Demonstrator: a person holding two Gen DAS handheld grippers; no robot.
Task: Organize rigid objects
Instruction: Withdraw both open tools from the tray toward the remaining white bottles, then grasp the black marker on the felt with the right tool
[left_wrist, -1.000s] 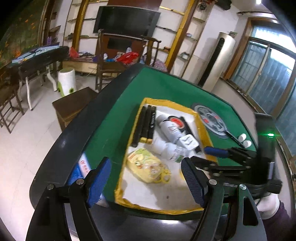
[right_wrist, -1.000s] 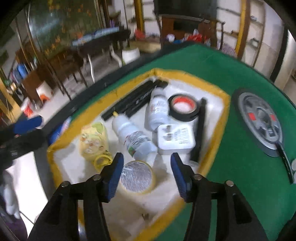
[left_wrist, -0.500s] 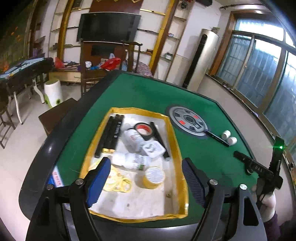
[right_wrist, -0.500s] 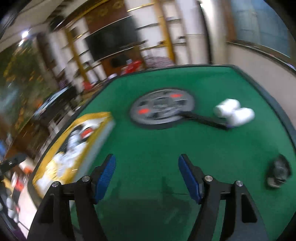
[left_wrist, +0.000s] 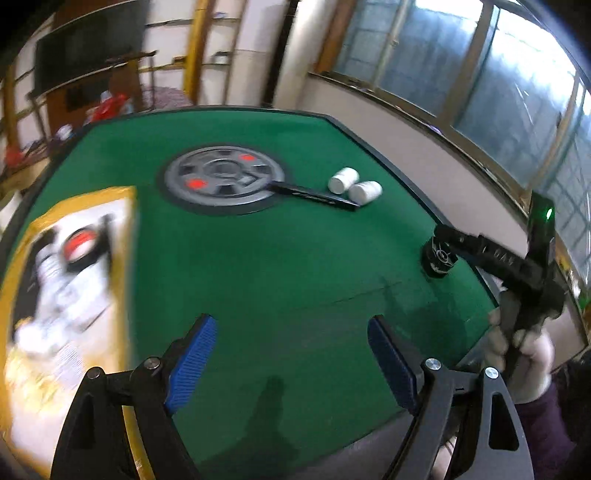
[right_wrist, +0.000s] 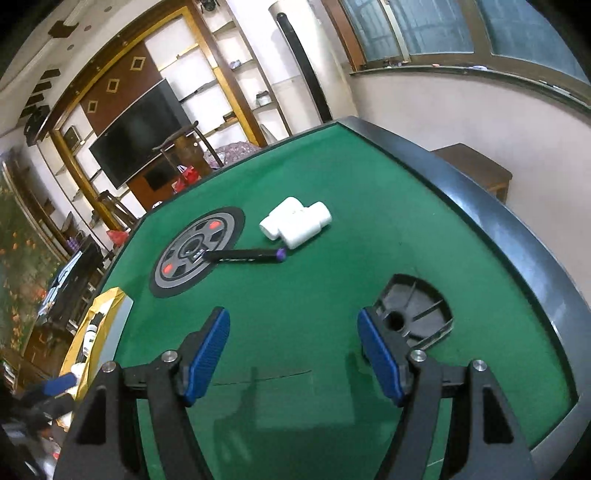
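Both grippers, left (left_wrist: 291, 360) and right (right_wrist: 293, 356), hover with jaws apart and empty over the green table (right_wrist: 388, 236). Beyond its grey disc (right_wrist: 197, 251) lie the loose pen (right_wrist: 243, 255) and two white bottles (right_wrist: 295, 221), probably next for the yellow tray (left_wrist: 74, 199) beside the disc.

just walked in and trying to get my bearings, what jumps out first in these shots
The bright green felt tabletop fills both views, with a grey round disc marked with red patches set near its middle. Beside the disc lie two short white plastic cylinders, and a slim black stick with a purple tip reaches from the disc toward them. At the left edge sits a yellow-rimmed tray of blurred clutter, while both blue-padded grippers hover open and empty.
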